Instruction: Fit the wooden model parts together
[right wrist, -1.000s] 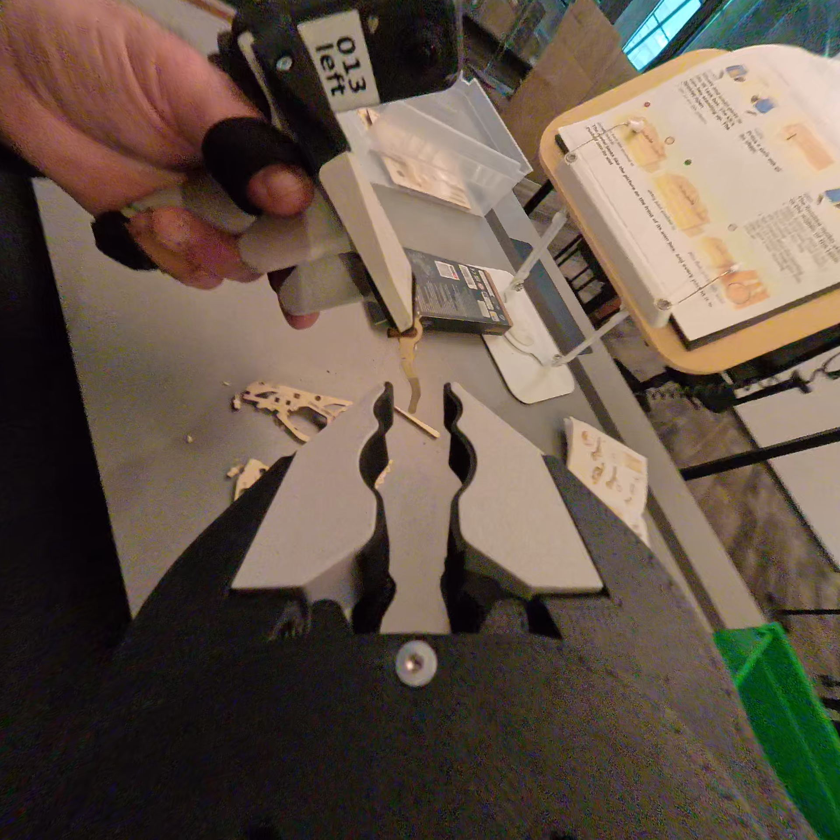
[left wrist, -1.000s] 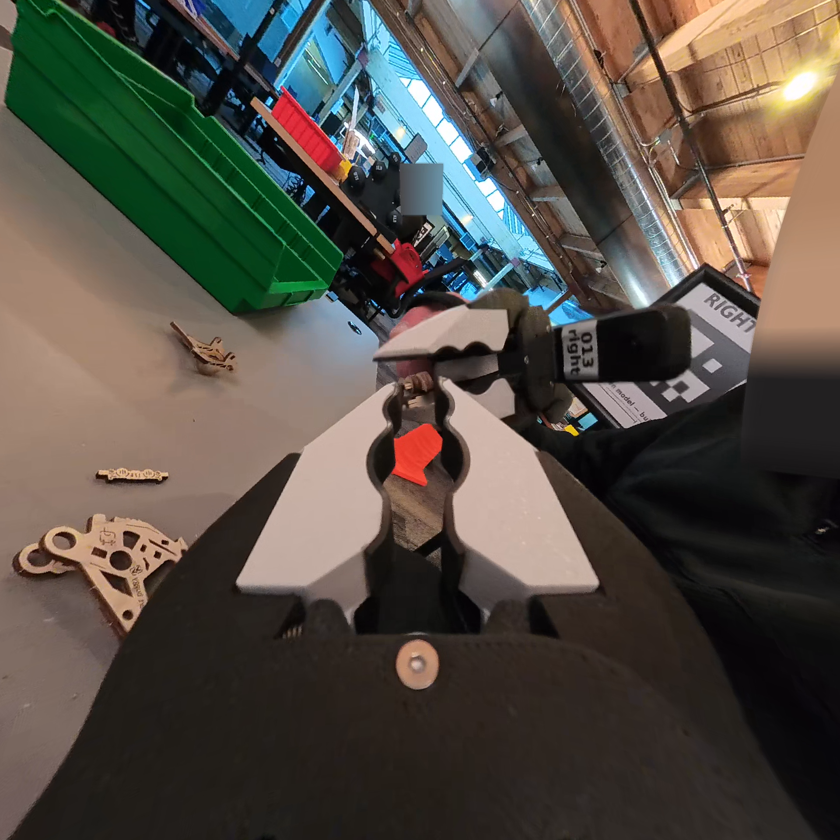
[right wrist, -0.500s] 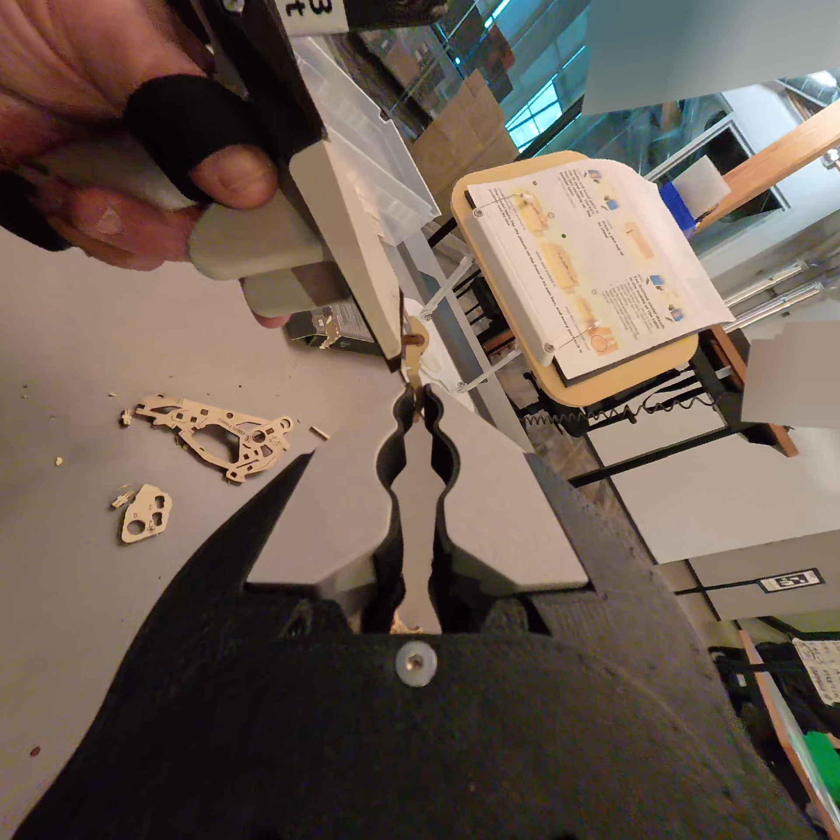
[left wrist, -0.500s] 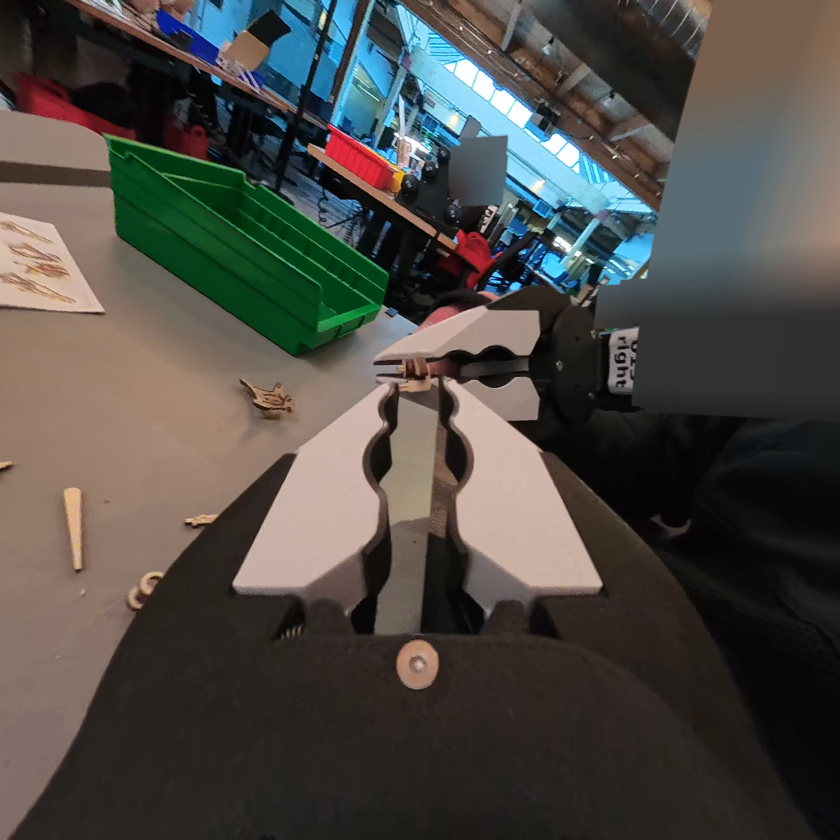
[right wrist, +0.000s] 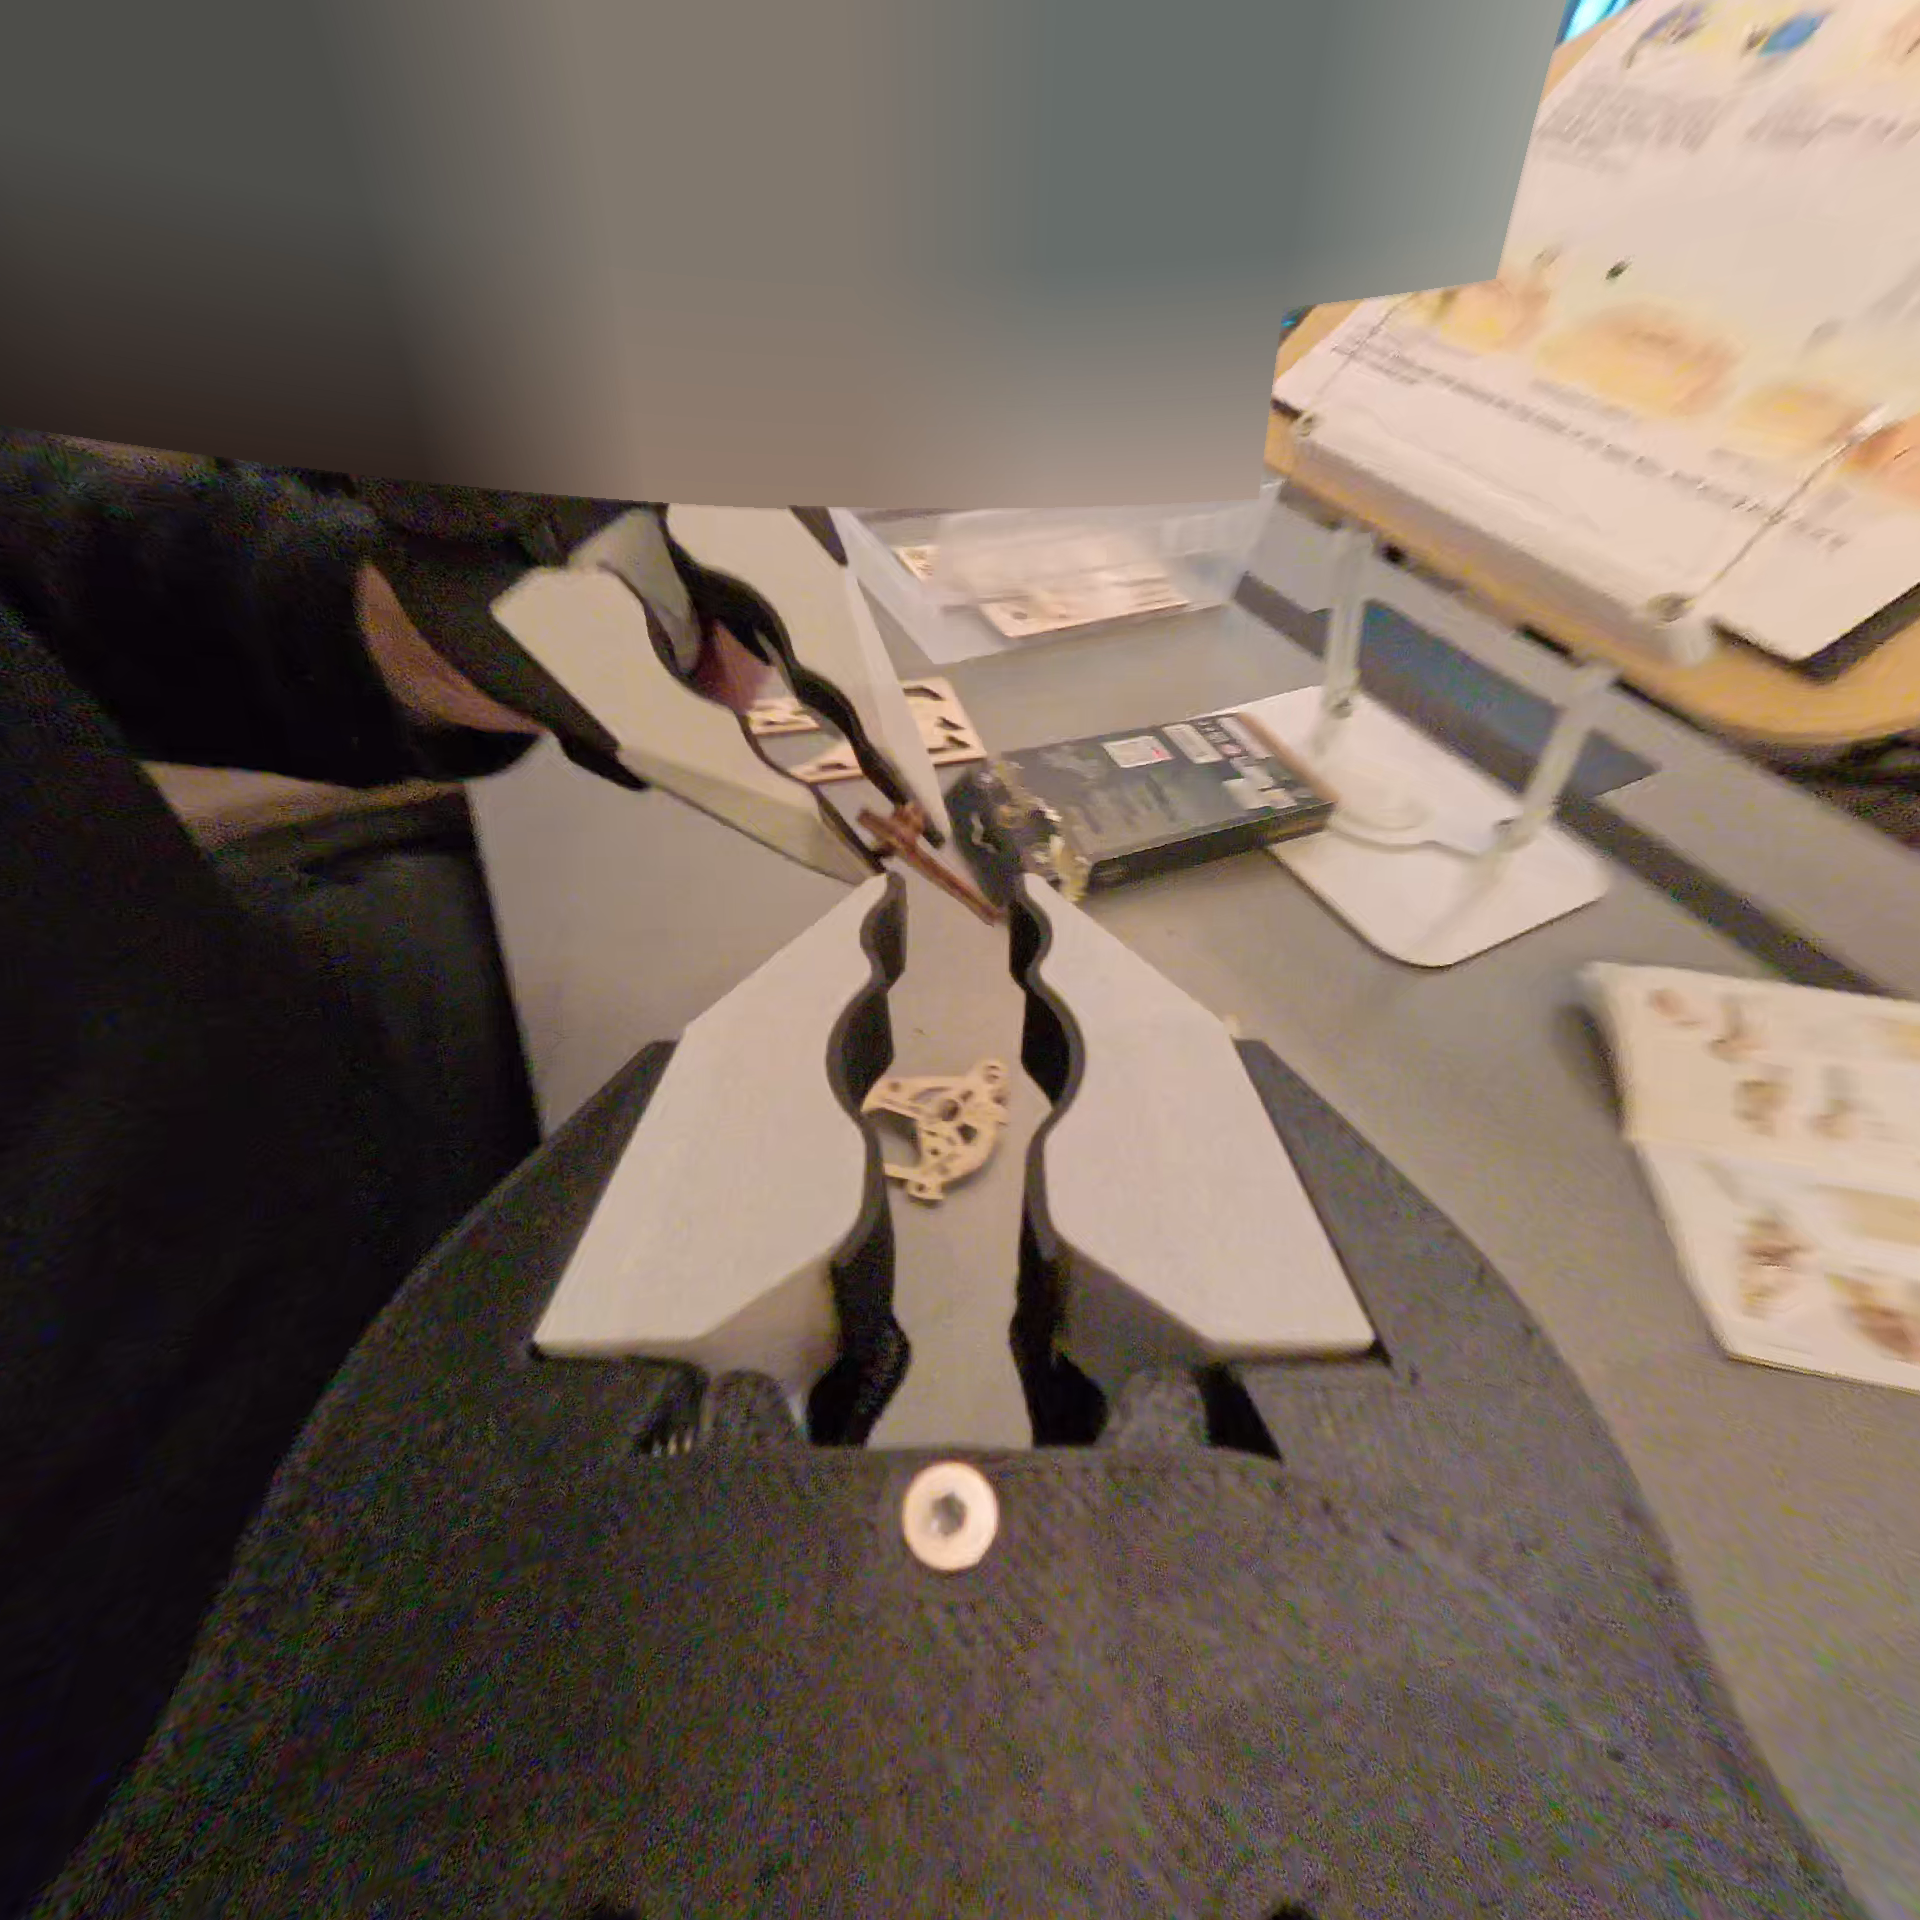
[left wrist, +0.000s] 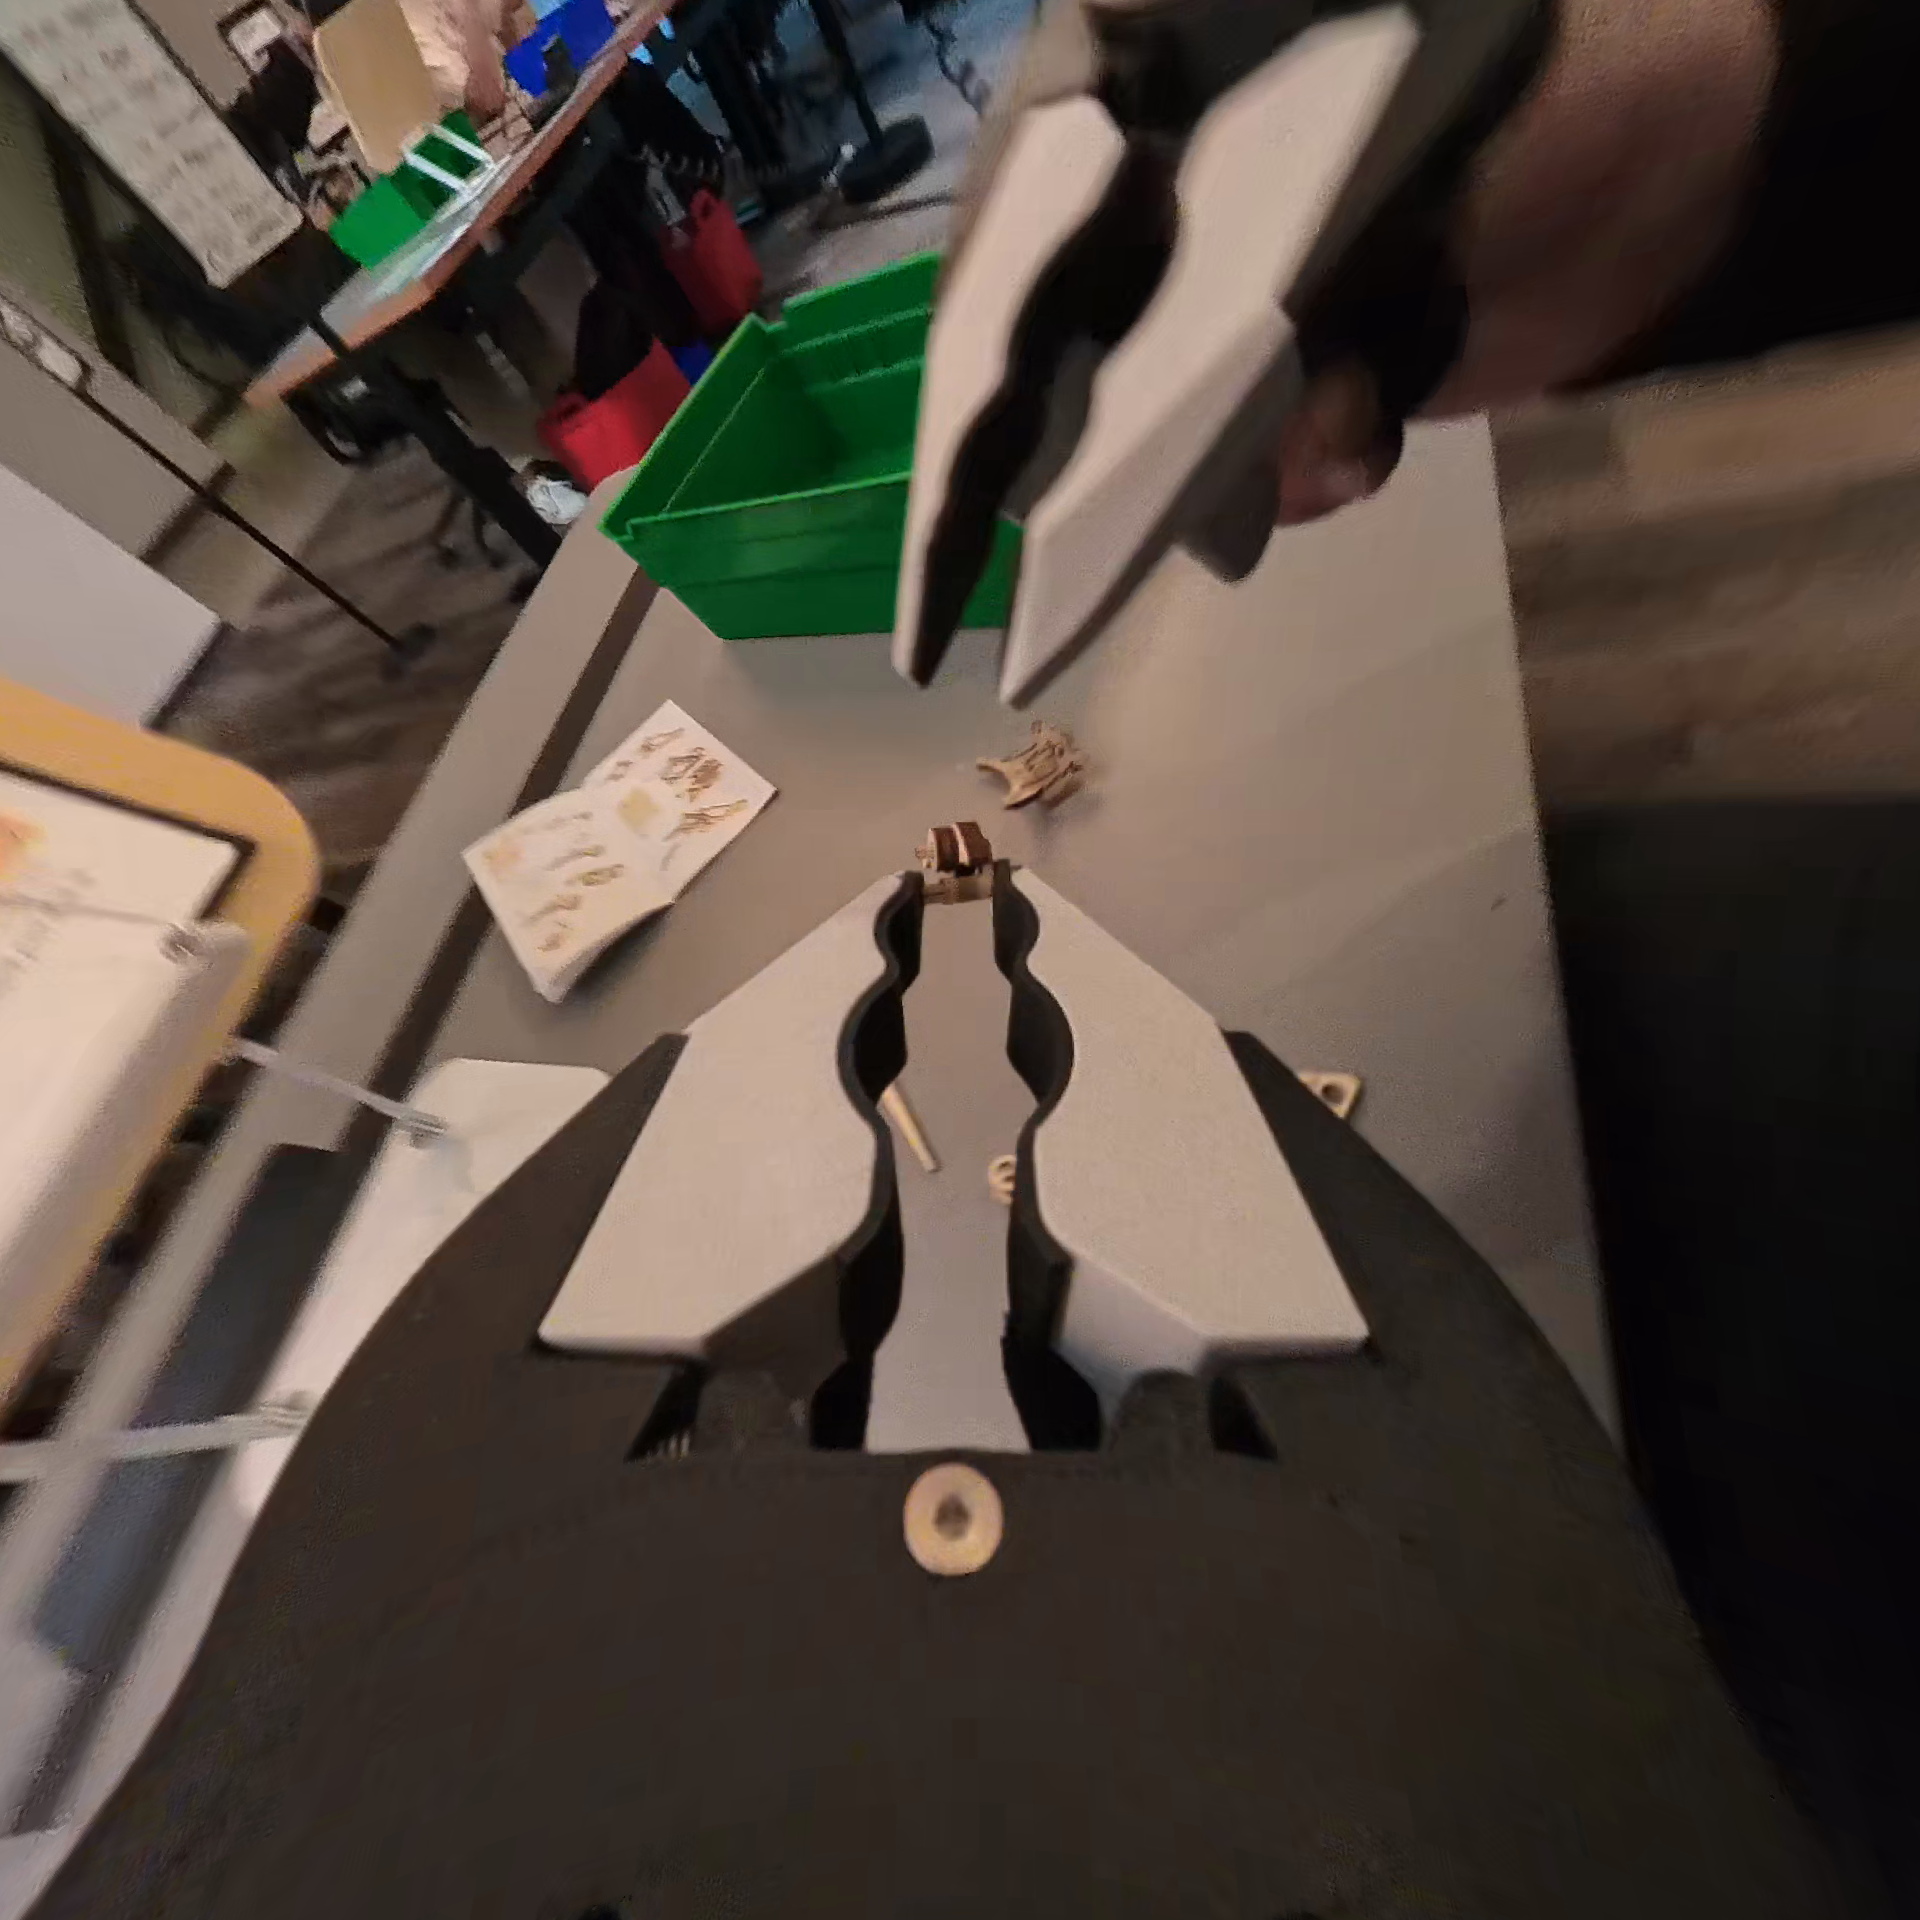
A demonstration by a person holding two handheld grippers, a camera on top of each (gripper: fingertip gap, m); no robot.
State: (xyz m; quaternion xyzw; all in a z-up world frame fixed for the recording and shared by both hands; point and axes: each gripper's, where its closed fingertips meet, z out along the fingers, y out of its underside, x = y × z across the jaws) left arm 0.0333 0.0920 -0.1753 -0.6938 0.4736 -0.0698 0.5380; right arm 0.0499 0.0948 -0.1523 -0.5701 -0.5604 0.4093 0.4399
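Observation:
My left gripper (left wrist: 958,888) is shut on a small wooden part (left wrist: 954,854) pinched at its fingertips, above the grey table (left wrist: 1299,831). In the right wrist view the left gripper (right wrist: 899,844) comes in from the upper left, and the part (right wrist: 914,847) shows as a thin brown strip that reaches down to my right gripper's tips. My right gripper (right wrist: 956,894) is open and empty. It also hangs open in the top of the left wrist view (left wrist: 966,675). A flat wooden frame piece (right wrist: 940,1132) lies on the table between the right fingers.
A green bin (left wrist: 810,540), an open booklet (left wrist: 623,842), a small wooden sub-assembly (left wrist: 1029,769) and a wooden stick (left wrist: 909,1127) are on the table. A black box (right wrist: 1174,790), a white document stand (right wrist: 1455,883) and a clear tray (right wrist: 1039,582) are also there.
My right gripper has opened and let go of the part it pinched together with the left. The left gripper keeps the part. Both views have swung down toward the table.

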